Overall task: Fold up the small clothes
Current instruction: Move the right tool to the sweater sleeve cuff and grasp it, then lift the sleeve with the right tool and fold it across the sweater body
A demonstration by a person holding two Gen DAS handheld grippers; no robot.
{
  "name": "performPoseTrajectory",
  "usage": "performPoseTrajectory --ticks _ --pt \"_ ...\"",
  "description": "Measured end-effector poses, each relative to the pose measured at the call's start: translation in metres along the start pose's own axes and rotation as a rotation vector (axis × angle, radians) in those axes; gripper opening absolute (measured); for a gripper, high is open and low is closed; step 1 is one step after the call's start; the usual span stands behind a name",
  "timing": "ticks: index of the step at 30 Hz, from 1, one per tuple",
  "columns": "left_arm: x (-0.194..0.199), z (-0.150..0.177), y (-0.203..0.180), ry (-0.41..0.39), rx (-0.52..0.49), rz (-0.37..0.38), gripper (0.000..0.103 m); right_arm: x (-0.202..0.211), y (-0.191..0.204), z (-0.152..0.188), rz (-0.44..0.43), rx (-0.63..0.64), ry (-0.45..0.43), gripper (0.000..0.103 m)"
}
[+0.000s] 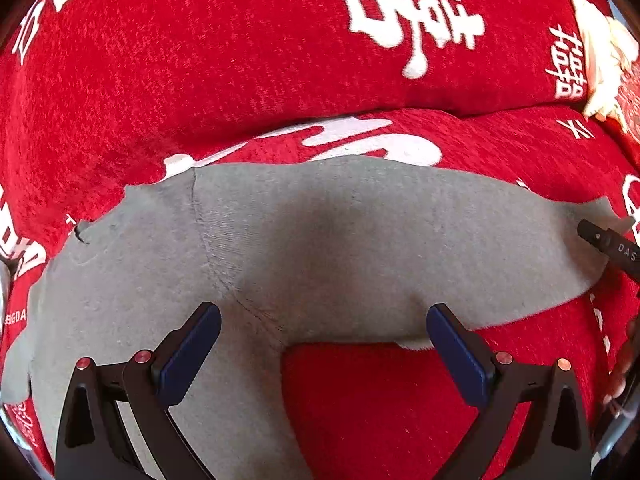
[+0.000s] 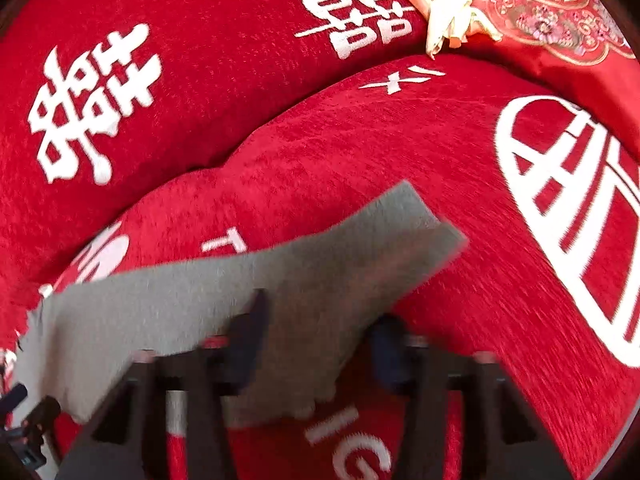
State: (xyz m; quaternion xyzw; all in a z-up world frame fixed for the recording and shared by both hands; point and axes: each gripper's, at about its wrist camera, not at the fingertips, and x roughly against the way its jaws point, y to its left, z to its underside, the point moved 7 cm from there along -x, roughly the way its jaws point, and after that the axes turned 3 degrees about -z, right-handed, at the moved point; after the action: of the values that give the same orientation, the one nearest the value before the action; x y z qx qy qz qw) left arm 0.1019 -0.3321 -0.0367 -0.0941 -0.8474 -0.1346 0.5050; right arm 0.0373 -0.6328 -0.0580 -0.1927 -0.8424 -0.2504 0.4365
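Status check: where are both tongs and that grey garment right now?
Left tongs open over the grey knit garment. Right tongs open, blurred, at its edge. Garment spread flat on red chenille sofa cover. Nothing in the way.

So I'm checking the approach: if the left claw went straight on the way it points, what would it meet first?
Most likely the grey garment lying on the red sofa cover. The left claw is open over its near edge, though depth is hard to judge.
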Motion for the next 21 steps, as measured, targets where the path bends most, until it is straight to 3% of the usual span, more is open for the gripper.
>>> performPoseTrajectory --ticks 1,2,6,9,14,21 --pt "-0.001 -0.001 0.004 0.001 0.008 -0.001 0.103 -0.006 -0.003 -0.002 -0.018 -0.022 0.024 0.01" --pt "-0.002 -0.002 0.006 0.0 0.014 -0.002 0.103 -0.01 -0.005 -0.002 -0.034 -0.04 0.037 0.008" --pt "-0.008 -0.007 0.021 0.003 0.05 -0.011 0.103 0.006 -0.013 -0.006 -0.12 -0.114 -0.027 0.007" --pt "-0.021 -0.004 0.029 0.061 0.064 -0.029 0.103 0.032 -0.016 -0.008 -0.175 -0.163 -0.116 0.007" --pt "-0.018 0.005 0.035 0.066 0.069 0.0 0.103 0.04 -0.001 -0.007 -0.108 -0.102 -0.125 0.007" --pt "0.007 0.028 0.079 0.019 0.127 0.04 0.103 0.073 0.012 -0.015 -0.124 -0.058 -0.163 0.007"
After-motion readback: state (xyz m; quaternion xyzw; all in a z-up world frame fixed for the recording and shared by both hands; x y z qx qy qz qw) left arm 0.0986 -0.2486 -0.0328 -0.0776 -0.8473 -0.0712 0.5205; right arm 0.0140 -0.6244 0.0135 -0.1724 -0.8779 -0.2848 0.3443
